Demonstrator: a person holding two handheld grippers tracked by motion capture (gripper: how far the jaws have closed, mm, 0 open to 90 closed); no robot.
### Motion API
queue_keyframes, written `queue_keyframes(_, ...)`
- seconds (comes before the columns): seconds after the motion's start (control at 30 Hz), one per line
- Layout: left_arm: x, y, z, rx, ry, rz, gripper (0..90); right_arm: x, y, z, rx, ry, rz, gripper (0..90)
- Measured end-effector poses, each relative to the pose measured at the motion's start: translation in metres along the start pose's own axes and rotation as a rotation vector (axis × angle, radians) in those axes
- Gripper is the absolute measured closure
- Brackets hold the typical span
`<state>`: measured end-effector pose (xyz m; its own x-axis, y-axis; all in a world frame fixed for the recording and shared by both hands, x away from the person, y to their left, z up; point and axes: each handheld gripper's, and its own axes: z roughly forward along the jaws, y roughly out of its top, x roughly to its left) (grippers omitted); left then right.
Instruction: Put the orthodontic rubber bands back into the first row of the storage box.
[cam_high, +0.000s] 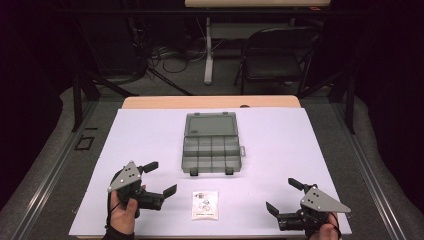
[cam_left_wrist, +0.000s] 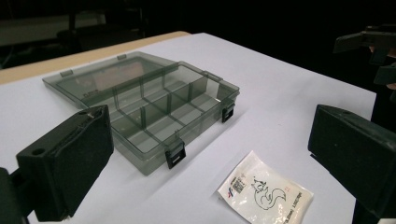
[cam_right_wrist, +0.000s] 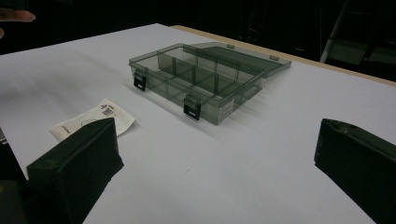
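A smoky clear plastic organizer box (cam_high: 210, 152) lies open in the middle of the white table, its lid (cam_high: 210, 124) folded flat behind it and its compartments bare (cam_left_wrist: 154, 112) (cam_right_wrist: 205, 79). Two black latches hang at its front edge. A small white packet (cam_high: 205, 205) printed with a squirrel drawing (cam_left_wrist: 266, 193) lies flat in front of the box (cam_right_wrist: 93, 119). My left gripper (cam_high: 160, 178) rests at the near left, open, with nothing between its fingers. My right gripper (cam_high: 284, 196) rests at the near right, open as well and holding nothing.
The white sheet (cam_high: 280, 145) covers a wooden table top (cam_high: 210, 102). Beyond the table stand a folding chair (cam_high: 272, 57), a desk leg (cam_high: 208, 50) and loose cables on the floor. Bare white surface lies on both sides of the box.
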<state>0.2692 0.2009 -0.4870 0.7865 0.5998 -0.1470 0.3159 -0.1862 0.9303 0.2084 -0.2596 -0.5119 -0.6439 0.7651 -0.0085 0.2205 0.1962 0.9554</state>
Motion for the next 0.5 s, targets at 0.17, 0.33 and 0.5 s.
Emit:
queue_keyframes(0.17,0.006,0.007,0.012,0.049,-0.041,-0.046,0.3,0.000,0.000,0.000,0.003,0.001,0.003,0.0)
queue_keyframes(0.33,0.007,0.017,0.021,0.076,-0.045,-0.039,0.3,0.000,0.000,0.000,0.011,0.003,0.002,0.0)
queue_keyframes(0.5,0.006,0.033,0.035,0.120,-0.014,0.005,0.3,0.000,0.000,0.000,0.016,0.005,0.006,0.0)
